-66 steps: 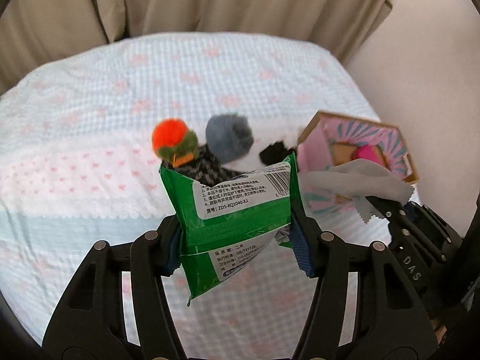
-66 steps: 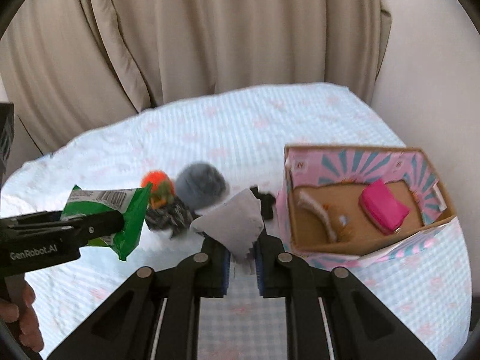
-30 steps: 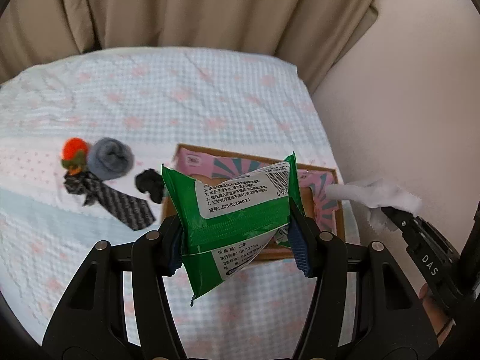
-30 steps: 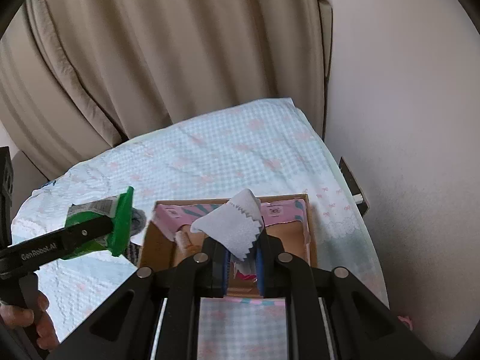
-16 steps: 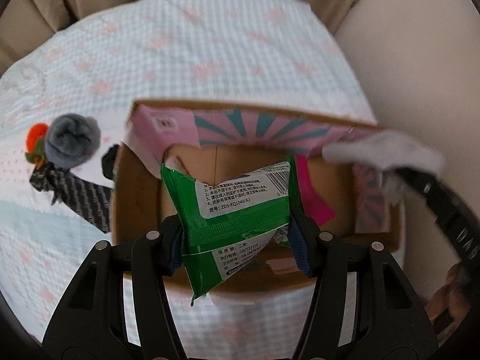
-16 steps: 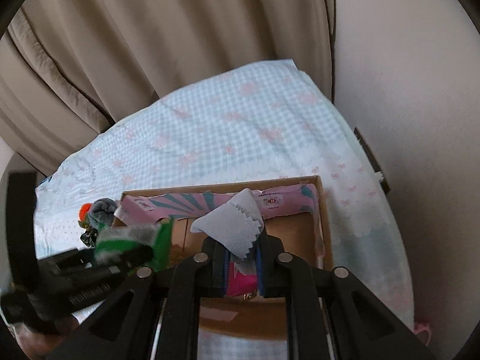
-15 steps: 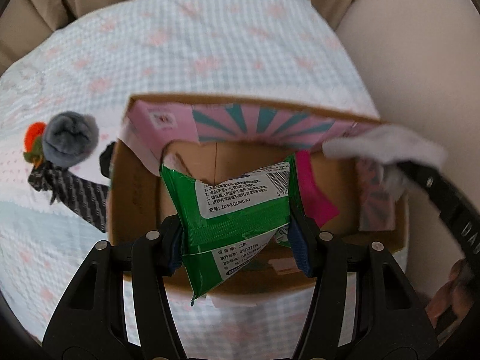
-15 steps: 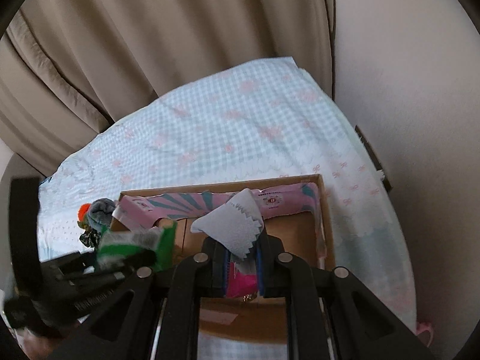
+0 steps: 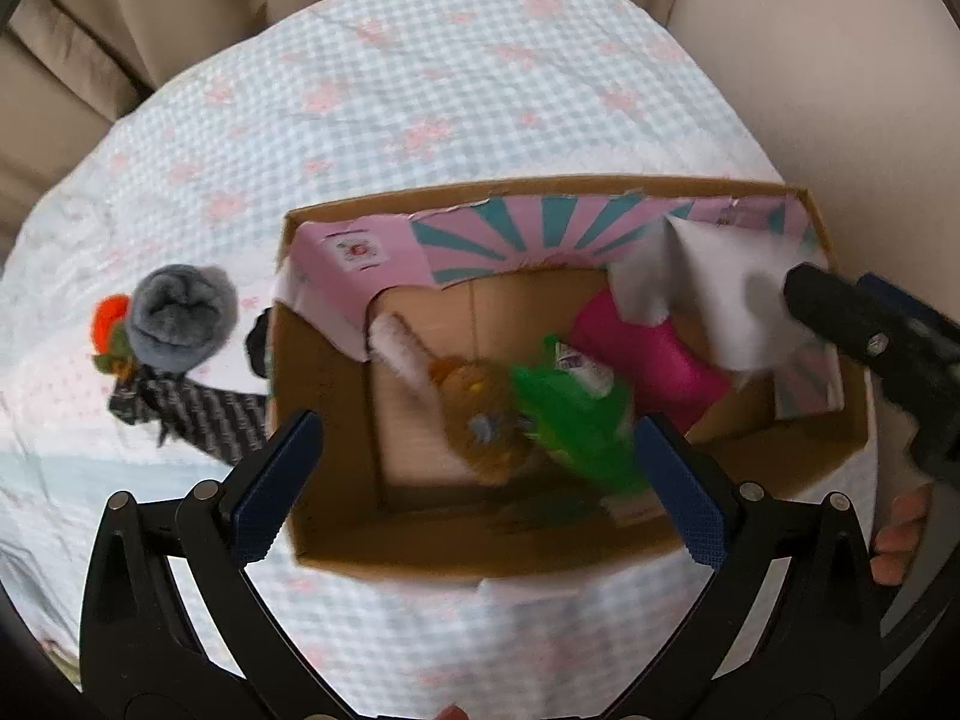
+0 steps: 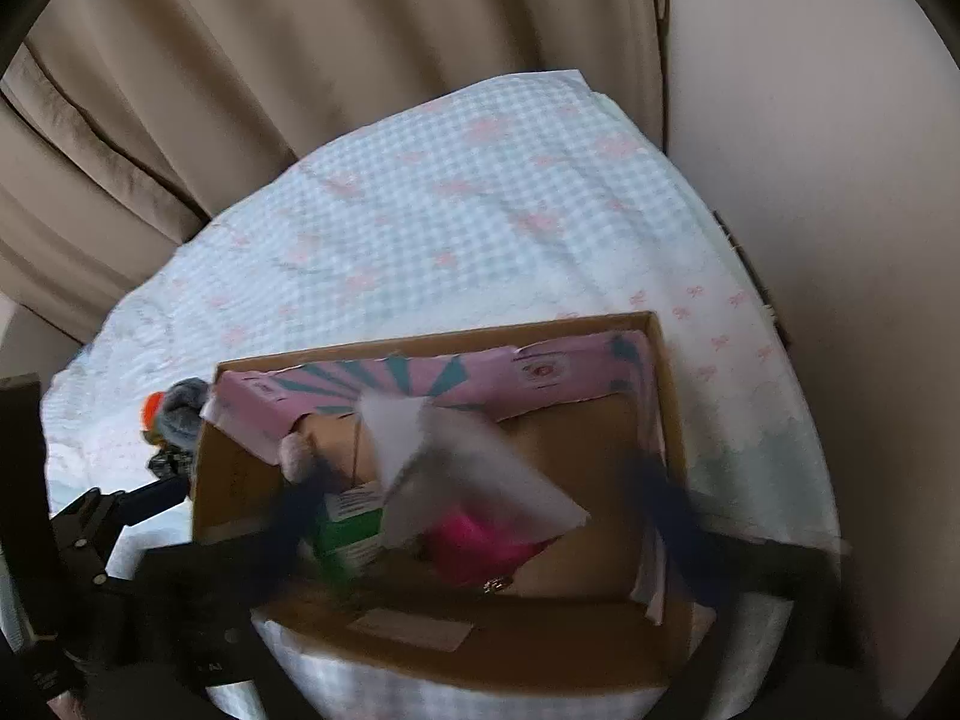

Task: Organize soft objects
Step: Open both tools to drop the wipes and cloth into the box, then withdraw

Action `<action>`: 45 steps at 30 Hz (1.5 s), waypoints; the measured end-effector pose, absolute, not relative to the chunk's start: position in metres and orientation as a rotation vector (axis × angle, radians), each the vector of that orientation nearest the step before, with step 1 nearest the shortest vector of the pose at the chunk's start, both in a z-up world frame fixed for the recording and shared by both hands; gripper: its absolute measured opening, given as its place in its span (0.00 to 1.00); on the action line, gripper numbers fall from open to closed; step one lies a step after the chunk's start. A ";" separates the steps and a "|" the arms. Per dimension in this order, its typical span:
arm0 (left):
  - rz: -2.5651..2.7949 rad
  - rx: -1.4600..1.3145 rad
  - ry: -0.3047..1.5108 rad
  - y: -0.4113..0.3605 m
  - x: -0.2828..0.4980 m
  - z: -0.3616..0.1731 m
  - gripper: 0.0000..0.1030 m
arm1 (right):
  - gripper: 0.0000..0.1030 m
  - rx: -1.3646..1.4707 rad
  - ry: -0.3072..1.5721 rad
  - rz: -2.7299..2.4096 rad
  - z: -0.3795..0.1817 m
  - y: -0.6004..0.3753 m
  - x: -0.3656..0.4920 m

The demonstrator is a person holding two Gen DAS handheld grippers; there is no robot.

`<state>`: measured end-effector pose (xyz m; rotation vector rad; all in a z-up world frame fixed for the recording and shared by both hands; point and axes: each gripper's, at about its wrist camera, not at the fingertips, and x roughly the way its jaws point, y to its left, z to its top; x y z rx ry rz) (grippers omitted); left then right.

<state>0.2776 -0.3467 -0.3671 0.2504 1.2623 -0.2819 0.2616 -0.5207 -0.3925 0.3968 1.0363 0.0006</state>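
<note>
A cardboard box [image 9: 324, 396] with a pink and teal lining sits on the checked bedspread; it also shows in the right wrist view [image 10: 654, 360]. My left gripper [image 9: 477, 468] is open above the box. The green wipes pack [image 9: 576, 420] is blurred inside the box, free of the fingers. My right gripper [image 10: 480, 492] is open and blurred. The white cloth [image 10: 456, 468] hangs blurred between its fingers above the box; it also shows in the left wrist view [image 9: 720, 294]. A pink item [image 9: 648, 354], a brown toy [image 9: 480, 414] and a white roll [image 9: 402, 348] lie in the box.
Left of the box on the bed lie a grey pompom [image 9: 180, 318], an orange pompom [image 9: 108, 318], a striped dark cloth [image 9: 198, 414] and a small black item [image 9: 258, 348]. Beige curtains [image 10: 300, 60] hang behind the bed. A wall [image 10: 810, 150] stands on the right.
Both grippers have opened over the box. The green wipes pack has dropped out of the left one into the box. The white cloth has come loose from the right one.
</note>
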 end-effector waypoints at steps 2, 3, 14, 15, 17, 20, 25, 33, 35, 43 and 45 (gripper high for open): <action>-0.287 0.247 1.261 -0.342 0.273 -0.364 1.00 | 1.00 0.386 1.035 -0.005 -0.391 -0.519 0.257; -0.288 0.243 1.256 -0.340 0.271 -0.362 1.00 | 1.00 0.368 1.033 -0.011 -0.389 -0.517 0.255; -0.292 0.201 1.200 -0.328 0.255 -0.326 1.00 | 1.00 0.336 0.958 -0.006 -0.362 -0.509 0.238; -0.291 0.197 1.190 -0.326 0.252 -0.320 1.00 | 1.00 0.337 0.956 -0.006 -0.358 -0.508 0.237; -0.289 0.191 1.173 -0.322 0.248 -0.309 1.00 | 1.00 0.334 0.947 -0.009 -0.349 -0.507 0.233; -0.281 0.177 1.140 -0.315 0.239 -0.289 1.00 | 1.00 0.336 0.929 -0.003 -0.332 -0.503 0.226; -0.268 0.146 1.084 -0.295 0.218 -0.249 1.00 | 1.00 0.303 0.887 0.006 -0.296 -0.491 0.208; -0.255 0.103 1.008 -0.250 0.182 -0.194 1.00 | 1.00 0.235 0.832 0.039 -0.238 -0.459 0.176; -0.247 0.093 0.986 -0.233 0.170 -0.181 1.00 | 1.00 0.224 0.802 0.057 -0.224 -0.449 0.165; -0.218 0.035 0.940 -0.157 0.136 -0.149 1.00 | 1.00 0.178 0.725 0.097 -0.179 -0.391 0.132; -0.211 0.026 0.925 -0.132 0.129 -0.142 1.00 | 1.00 0.166 0.710 0.102 -0.171 -0.371 0.125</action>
